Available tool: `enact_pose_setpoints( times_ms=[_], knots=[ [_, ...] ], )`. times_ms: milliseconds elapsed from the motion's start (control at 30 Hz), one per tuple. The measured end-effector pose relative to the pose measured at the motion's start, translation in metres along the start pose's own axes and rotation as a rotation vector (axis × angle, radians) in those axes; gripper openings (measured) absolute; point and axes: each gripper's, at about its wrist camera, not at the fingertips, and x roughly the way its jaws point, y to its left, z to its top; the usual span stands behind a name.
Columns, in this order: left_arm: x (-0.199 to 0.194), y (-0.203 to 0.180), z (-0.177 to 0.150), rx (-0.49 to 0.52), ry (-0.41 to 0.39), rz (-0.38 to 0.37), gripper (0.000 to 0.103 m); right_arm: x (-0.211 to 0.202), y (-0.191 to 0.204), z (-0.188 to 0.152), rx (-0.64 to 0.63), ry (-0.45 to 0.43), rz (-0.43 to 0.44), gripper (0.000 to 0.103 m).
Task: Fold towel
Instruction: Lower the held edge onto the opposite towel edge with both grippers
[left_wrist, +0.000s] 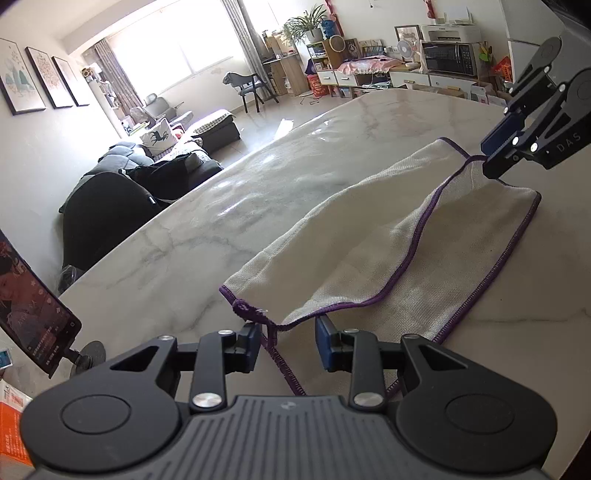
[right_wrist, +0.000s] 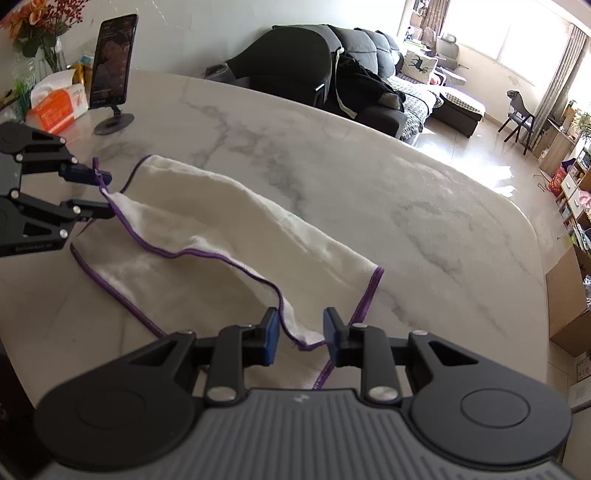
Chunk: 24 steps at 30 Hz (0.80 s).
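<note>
A: Where does the towel (left_wrist: 388, 236) lie?

B: On the marble desk (left_wrist: 207, 229), folded over itself. One purple-hemmed corner sits between the parted jaws of the left hand-held gripper (left_wrist: 286, 345); the opposite corner sits between those of the right hand-held gripper (right_wrist: 300, 338). Neither pair of pads presses the cloth.

A: What differs between views?

B: The right wrist view shows a phone on a stand (right_wrist: 112, 62) upright beside an orange tissue box (right_wrist: 55, 107); the left wrist view shows shelving and a microwave (left_wrist: 448, 57).

The letters "DAS" stand in white on the right claw (left_wrist: 489, 155), on its black arm.
</note>
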Motion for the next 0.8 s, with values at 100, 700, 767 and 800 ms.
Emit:
enact_pose_setpoints(
  times_ms=[100, 700, 767, 800],
  knots=[
    [0.005, -0.003, -0.002, 0.042, 0.003, 0.022, 0.026, 0.000, 0.002, 0.001, -0.029, 0.009, -0.002, 0.024],
    [0.012, -0.023, -0.025, 0.364, -0.065, 0.159, 0.046, 0.003, 0.006, 0.003, -0.060, 0.021, -0.015, 0.024],
    [0.014, -0.024, -0.027, 0.379, -0.070, 0.154, 0.046, 0.003, 0.006, 0.004, -0.061, 0.020, -0.015, 0.024],
    [0.014, -0.025, -0.027, 0.383, -0.072, 0.148, 0.046, 0.003, 0.007, 0.004, -0.062, 0.019, -0.016, 0.024]
  ],
)
